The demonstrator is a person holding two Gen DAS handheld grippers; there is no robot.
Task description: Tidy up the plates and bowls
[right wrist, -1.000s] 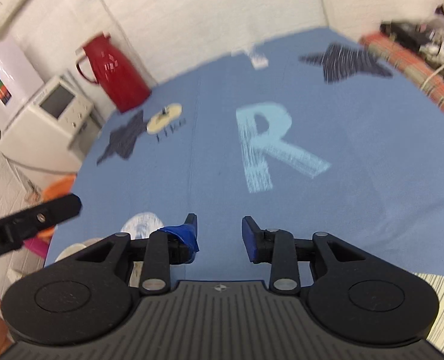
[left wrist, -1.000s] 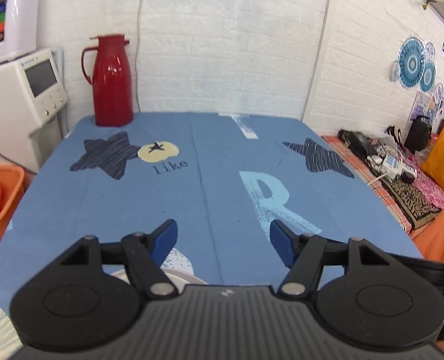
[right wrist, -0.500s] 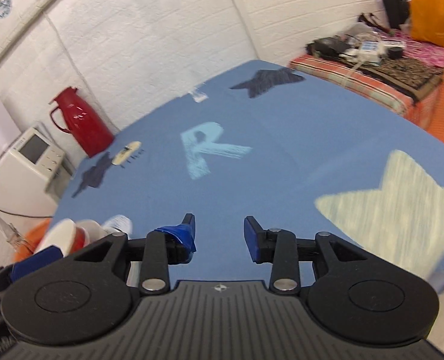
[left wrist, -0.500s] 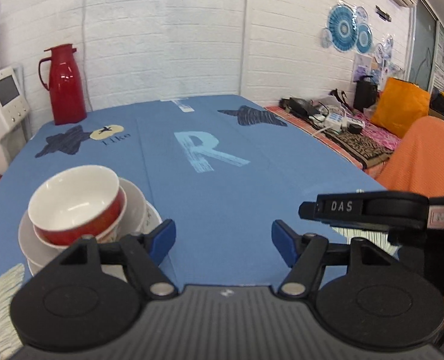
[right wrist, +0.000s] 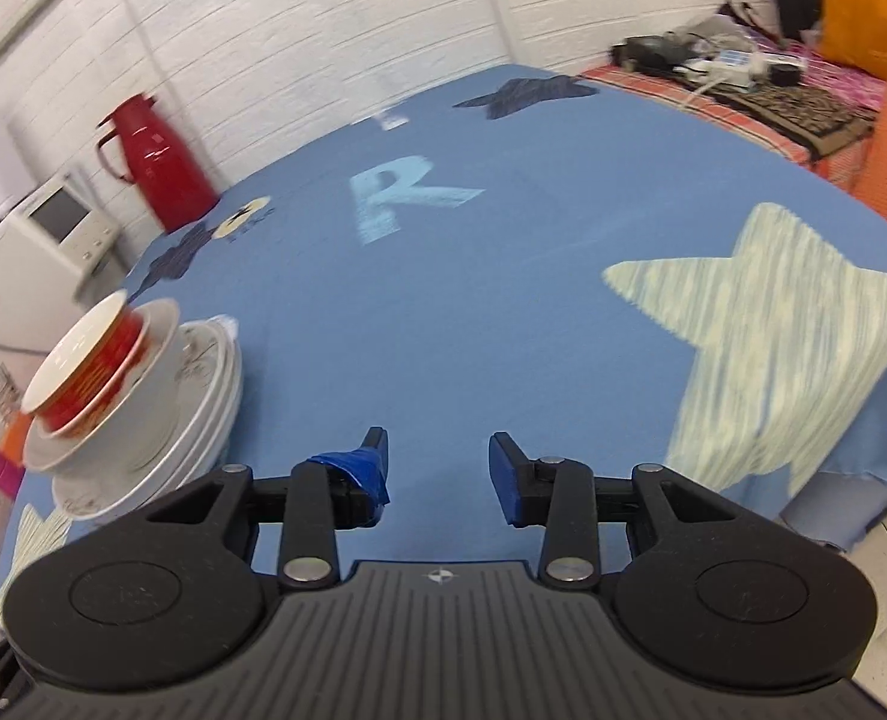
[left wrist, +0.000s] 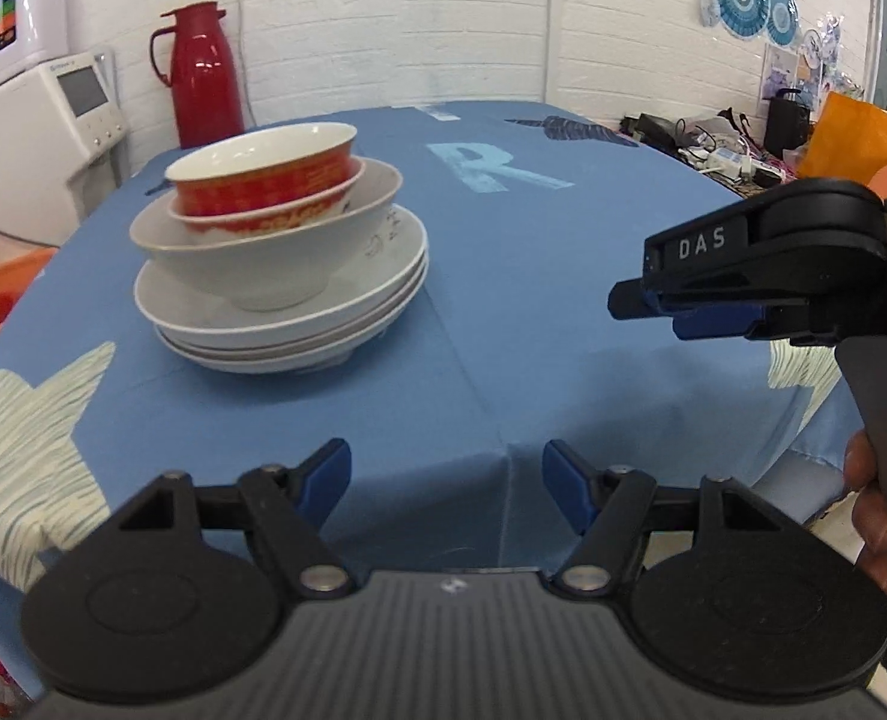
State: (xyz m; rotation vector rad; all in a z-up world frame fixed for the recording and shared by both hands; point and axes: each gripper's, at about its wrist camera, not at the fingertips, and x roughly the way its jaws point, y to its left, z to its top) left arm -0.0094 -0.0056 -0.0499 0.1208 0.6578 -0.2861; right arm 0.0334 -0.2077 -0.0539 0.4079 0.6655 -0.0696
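On table | 3 bowls, 3 plates stacked | both grippers' fingers spread, empty

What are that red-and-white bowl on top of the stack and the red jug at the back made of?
The red-and-white bowl looks like glazed ceramic: glossy white inside, printed red band outside. The red jug looks like shiny plastic or lacquered metal; bright highlights show on its side, but the look alone cannot settle which.

Black left gripper and right gripper have blue-padded jaws, silver screws.
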